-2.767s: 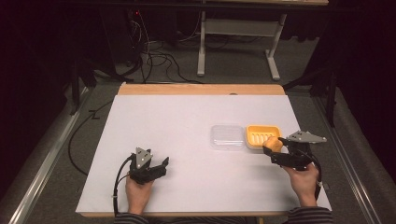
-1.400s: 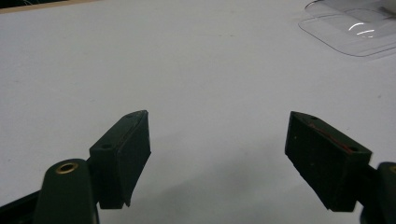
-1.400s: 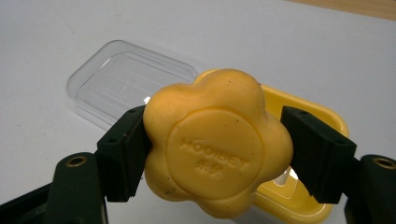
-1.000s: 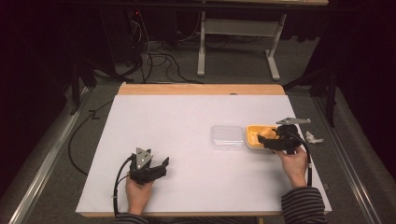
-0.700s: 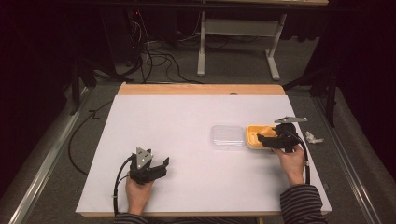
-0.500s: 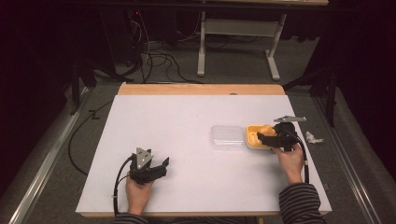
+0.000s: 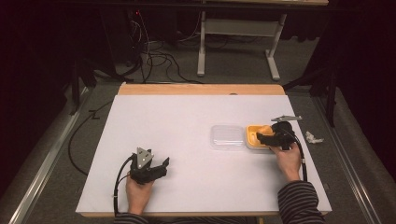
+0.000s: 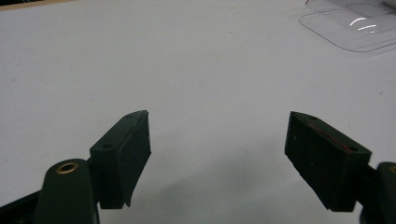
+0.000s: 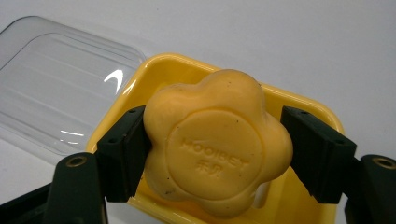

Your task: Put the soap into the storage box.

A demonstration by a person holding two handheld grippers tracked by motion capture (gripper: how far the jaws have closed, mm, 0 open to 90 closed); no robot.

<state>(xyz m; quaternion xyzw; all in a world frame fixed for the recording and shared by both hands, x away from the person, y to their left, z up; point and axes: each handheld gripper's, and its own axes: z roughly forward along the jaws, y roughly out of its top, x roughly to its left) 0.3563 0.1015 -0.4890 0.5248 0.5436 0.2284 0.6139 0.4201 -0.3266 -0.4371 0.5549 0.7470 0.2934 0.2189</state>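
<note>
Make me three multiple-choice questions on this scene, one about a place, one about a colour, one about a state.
1. Where does the clear lid lie?
A. On the table, beside the tray
B. On top of the tray
C. In the left gripper

2. What colour is the tray?
A. Blue
B. Yellow
C. White

3. How do the jaws of the right gripper stand?
A. Wide open over bare table
B. Shut on the lid
C. Shut on the soap

Answers:
1 A, the high view shows the lid flat on the table, against the tray's side.
2 B, its rim shows yellow around the soap.
3 C, both pads press the flower-shaped soap's sides over the tray.
</note>
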